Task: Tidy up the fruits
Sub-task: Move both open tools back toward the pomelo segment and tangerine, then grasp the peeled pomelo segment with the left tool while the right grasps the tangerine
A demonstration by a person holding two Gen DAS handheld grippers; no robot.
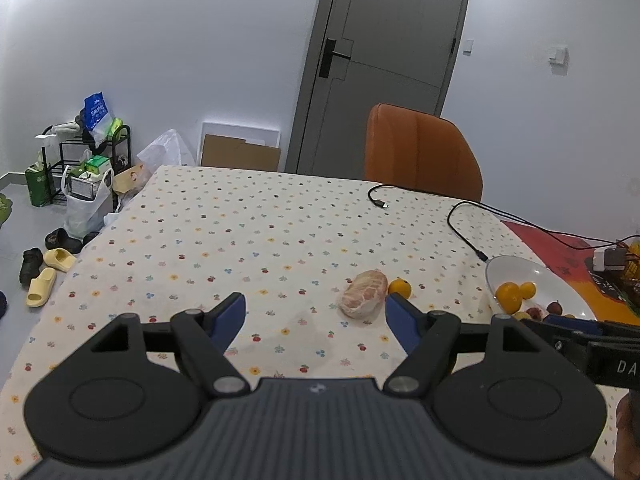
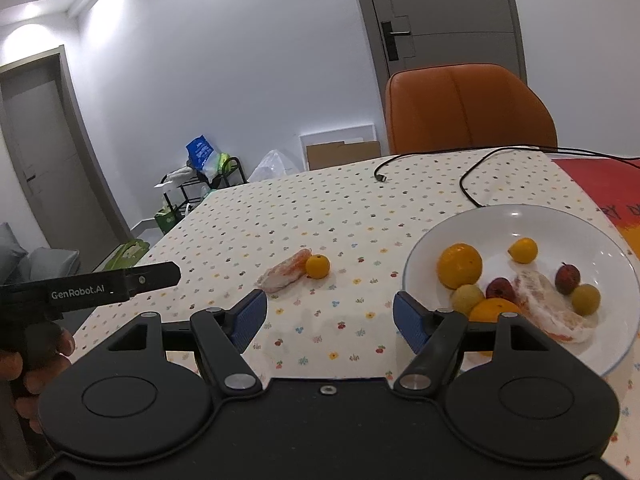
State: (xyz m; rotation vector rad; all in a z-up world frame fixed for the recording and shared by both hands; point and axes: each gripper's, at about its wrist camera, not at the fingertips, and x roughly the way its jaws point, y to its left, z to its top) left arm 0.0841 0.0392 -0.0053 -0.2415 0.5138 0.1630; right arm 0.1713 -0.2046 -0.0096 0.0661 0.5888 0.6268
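Observation:
A peeled pomelo piece (image 1: 365, 294) (image 2: 285, 273) lies on the dotted tablecloth with a small orange (image 1: 400, 287) (image 2: 318, 266) touching its right side. To their right stands a white plate (image 2: 568, 224) (image 1: 516, 266) that holds oranges, a small yellow citrus, several small red and yellow fruits and another pomelo piece (image 2: 552, 312). My left gripper (image 1: 316, 318) is open and empty, its right finger just short of the orange. My right gripper (image 2: 330, 320) is open and empty too, over bare cloth left of the plate.
An orange chair (image 1: 420, 152) (image 2: 468, 108) stands at the table's far side. Black cables (image 1: 460, 220) (image 2: 472, 184) trail across the far right of the cloth. A red mat (image 2: 604, 188) lies at the right. Shoes, bags and a rack (image 1: 80, 168) crowd the floor at left.

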